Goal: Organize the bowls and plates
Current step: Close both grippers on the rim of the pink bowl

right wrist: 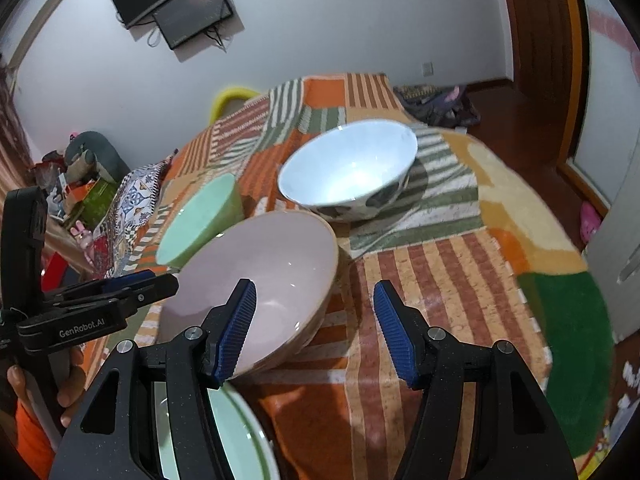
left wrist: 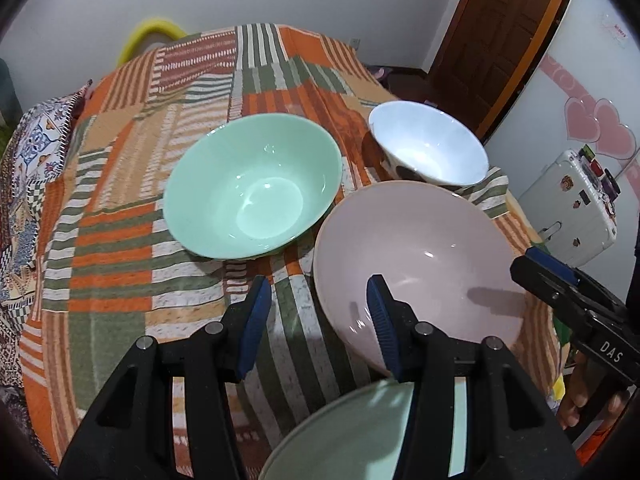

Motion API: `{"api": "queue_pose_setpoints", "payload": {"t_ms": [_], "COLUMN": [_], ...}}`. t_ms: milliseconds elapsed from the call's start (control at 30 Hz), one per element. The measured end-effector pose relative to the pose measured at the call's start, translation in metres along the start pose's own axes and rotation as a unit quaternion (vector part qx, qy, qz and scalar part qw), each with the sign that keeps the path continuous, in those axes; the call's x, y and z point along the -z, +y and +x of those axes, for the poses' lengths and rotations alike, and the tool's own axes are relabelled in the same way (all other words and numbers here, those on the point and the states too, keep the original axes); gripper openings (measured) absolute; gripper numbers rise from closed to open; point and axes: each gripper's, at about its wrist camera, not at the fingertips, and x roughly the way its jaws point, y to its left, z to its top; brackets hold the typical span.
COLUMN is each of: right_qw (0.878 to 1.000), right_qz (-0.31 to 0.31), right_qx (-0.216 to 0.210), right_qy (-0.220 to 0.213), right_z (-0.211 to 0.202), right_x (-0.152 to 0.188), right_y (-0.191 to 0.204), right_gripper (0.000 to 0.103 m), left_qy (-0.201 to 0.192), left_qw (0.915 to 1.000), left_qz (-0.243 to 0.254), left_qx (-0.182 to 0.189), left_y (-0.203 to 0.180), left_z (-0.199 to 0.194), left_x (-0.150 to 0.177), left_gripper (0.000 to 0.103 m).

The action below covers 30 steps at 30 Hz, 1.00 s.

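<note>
Both wrist views look steeply down, close over the striped tabletop (left wrist: pixel 120 248), sharing the pink bowl (left wrist: pixel 420 248), left view from its left.

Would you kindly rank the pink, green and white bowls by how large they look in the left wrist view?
1. Pink bowl, though it sits nearest the camera, which inflates it.
2. Green bowl, looking close to the pink one; their true order is unsure.
3. White bowl, smallest-looking, but also farthest away.

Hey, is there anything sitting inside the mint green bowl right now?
No, in the left wrist view the mint green bowl stands empty on the striped cloth, its glossy bottom fully visible.
</note>
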Motion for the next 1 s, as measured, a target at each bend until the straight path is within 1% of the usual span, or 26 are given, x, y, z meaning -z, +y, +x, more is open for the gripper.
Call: {"api": "queue_pose_setpoints", "payload": {"t_ms": [67,133,167,233,267,333,367,400,467,567,700,833,1000], "right_qw": [1.000,1.000,1.000,1.000,1.000,0.999,0.999,0.999,0.999,0.999,0.999,1.000,1.000], "right_qz": [0.009,0.010,0.009,0.005,0.003,0.007,0.007,0.007,0.002,-0.003,0.007,0.000,-0.007], "right_qx": [-0.002,-0.004,-0.004,-0.006,-0.009,-0.019,-0.022,-0.025,-0.024,-0.010,-0.012,-0.001,-0.002], "right_qy": [0.009,0.016,0.017,0.022,0.025,0.029,0.030,0.030,0.033,0.035,0.036,0.029,0.012], "right_z": [0.006,0.012,0.013,0.017,0.018,0.019,0.019,0.019,0.018,0.017,0.011,0.003,-0.014], "right_x": [0.002,0.004,0.004,0.005,0.004,0.005,0.005,0.005,0.005,0.006,0.005,0.003,0.000], "right_y": [-0.004,-0.007,-0.007,-0.004,-0.004,-0.003,-0.004,-0.004,-0.001,0.001,0.000,0.004,0.009], "right_gripper": [0.058,0.057,0.055,0.045,0.043,0.036,0.034,0.029,0.028,0.026,0.026,0.026,0.026], "left_qy": [0.003,0.005,0.007,0.011,0.014,0.017,0.019,0.022,0.018,0.017,0.011,-0.001,-0.022], "left_qw": [1.0000,1.0000,0.9999,0.9999,0.9998,0.9996,0.9995,0.9993,0.9996,0.9996,0.9998,0.9997,0.9994], "left_qz": [0.003,0.006,0.006,0.002,0.001,-0.004,-0.005,-0.004,-0.002,-0.002,0.007,0.020,0.021], "left_qx": [0.002,0.004,0.006,0.011,0.015,0.021,0.025,0.031,0.022,0.023,0.018,0.009,0.014], "left_y": [0.000,-0.001,-0.001,0.000,0.000,0.000,0.000,-0.002,-0.004,-0.006,-0.010,-0.019,-0.025], "left_z": [0.007,0.012,0.015,0.020,0.022,0.026,0.028,0.030,0.029,0.025,0.015,0.002,-0.021], "left_x": [0.000,0.001,0.000,0.000,0.000,0.000,0.000,0.001,0.001,0.001,0.003,0.007,0.009], "left_gripper": [0.047,0.039,0.037,0.030,0.028,0.020,0.017,0.014,0.014,0.014,0.014,0.014,0.014]}}
